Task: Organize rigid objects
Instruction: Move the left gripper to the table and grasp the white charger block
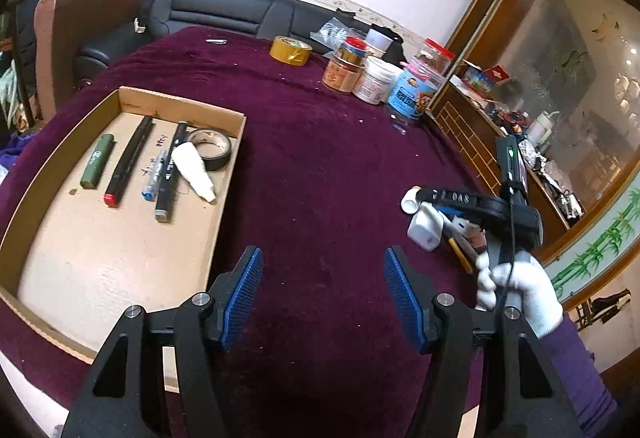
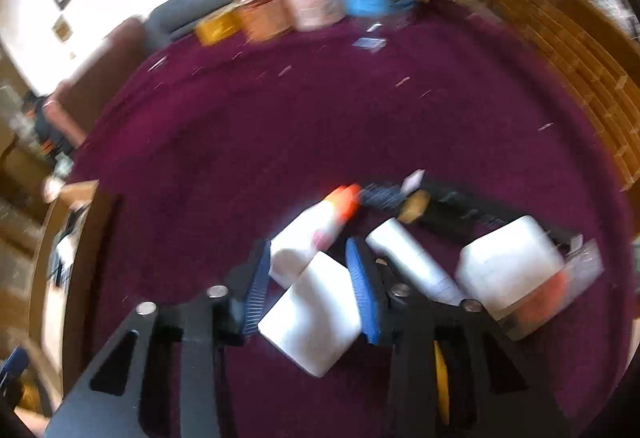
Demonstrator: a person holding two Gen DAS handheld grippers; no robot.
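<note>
A small white rigid plastic block (image 2: 310,312) was clamped between the blue pads of the right gripper (image 2: 308,294), low over the maroon cloth (image 2: 320,126). It was judged light, stiff and slippery, best held across its flat faces. The left gripper (image 1: 324,298) was held wide apart, empty. At ten o'clock, the shallow cardboard tray (image 1: 132,258) was seen. Motion blur left the neighbouring white pieces unidentifiable.
</note>
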